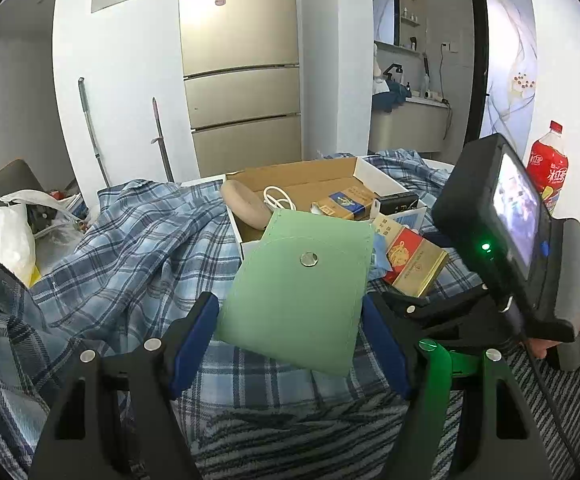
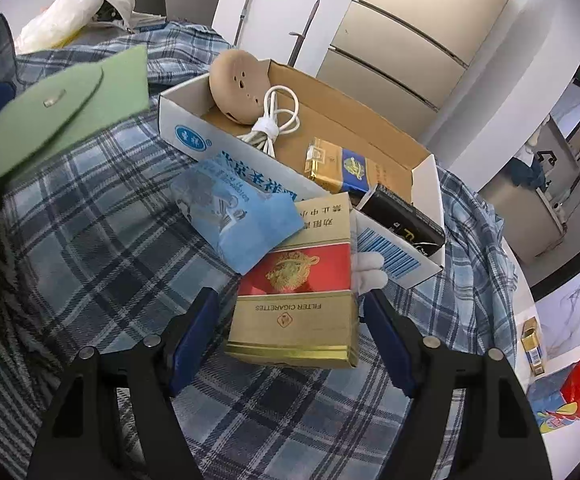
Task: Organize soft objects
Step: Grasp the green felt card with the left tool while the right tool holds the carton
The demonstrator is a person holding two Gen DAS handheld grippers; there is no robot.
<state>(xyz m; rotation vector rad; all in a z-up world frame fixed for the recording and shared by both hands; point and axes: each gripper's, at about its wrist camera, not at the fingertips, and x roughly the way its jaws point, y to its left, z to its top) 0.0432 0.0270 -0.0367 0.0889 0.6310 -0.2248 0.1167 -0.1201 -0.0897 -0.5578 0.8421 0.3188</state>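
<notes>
My left gripper [image 1: 290, 316] is shut on a green felt pouch [image 1: 306, 284] with a metal snap and holds it above the plaid cloth [image 1: 138, 248]; the pouch also shows in the right wrist view [image 2: 62, 108]. My right gripper [image 2: 290, 312] is shut on a red and gold cigarette pack [image 2: 302, 292], held near the front of an open cardboard box [image 2: 194, 100]. A blue tissue packet [image 2: 234, 216] lies against the box's wall. In the box are a tan round object [image 2: 238, 84], a white cable [image 2: 274, 120], a gold and blue pack [image 2: 342, 168] and a black box [image 2: 402, 216].
A red drink bottle [image 1: 548, 168] stands at the right. White plastic bags [image 1: 14, 236] lie at the left. A fridge [image 1: 242, 76] stands behind. More packs [image 2: 570, 384] lie on a marble surface at the right. A striped cloth [image 1: 290, 440] lies under the plaid one.
</notes>
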